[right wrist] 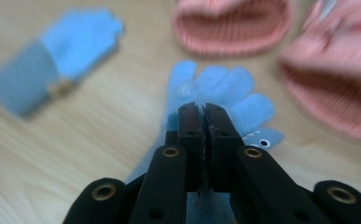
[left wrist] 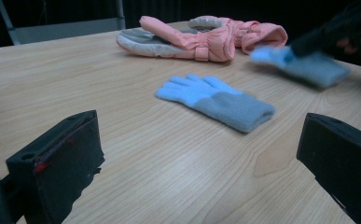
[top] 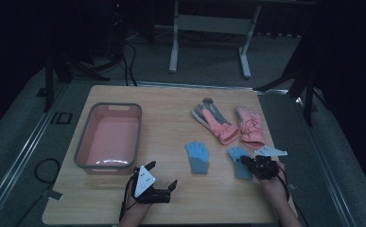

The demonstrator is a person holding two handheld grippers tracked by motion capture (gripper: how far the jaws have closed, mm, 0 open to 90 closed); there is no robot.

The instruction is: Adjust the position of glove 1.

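Nearest the person, the left gripper (top: 161,178) is held low over the bare front of the table (top: 109,208), just in front of the basin. Its jaws are spread wide, with nothing between them; in the left gripper view only wood grain lies between the two black pads.

To its right, the right gripper (top: 243,160) is set down on the right-hand blue glove (right wrist: 225,95). In the right gripper view the jaws are seen pressed together, with what appears to be a fold of the blue knit pinched between them at the palm. The glove lies flat on the table, fingers pointing away, so a lift is judged not yet begun.

Between the two grippers, a little further off, the left-hand blue glove (top: 197,156) lies flat and untouched, light blue at the fingers and grey-blue at the cuff.

At the left, the pink basin (top: 83,147), grey-rimmed, stands with nothing in it. Sorting into it is judged the likely aim, and no glove has been placed so far.

Furthest back, the pair of pink ski gloves (top: 230,124) lies side by side, untouched.

Writing: none can be read on gloves or basin. A small white tag near the blue glove's thumb is noted in the right gripper view, too blurred to read. Dark marks resembling "ID" are seen on the floor left of the table.
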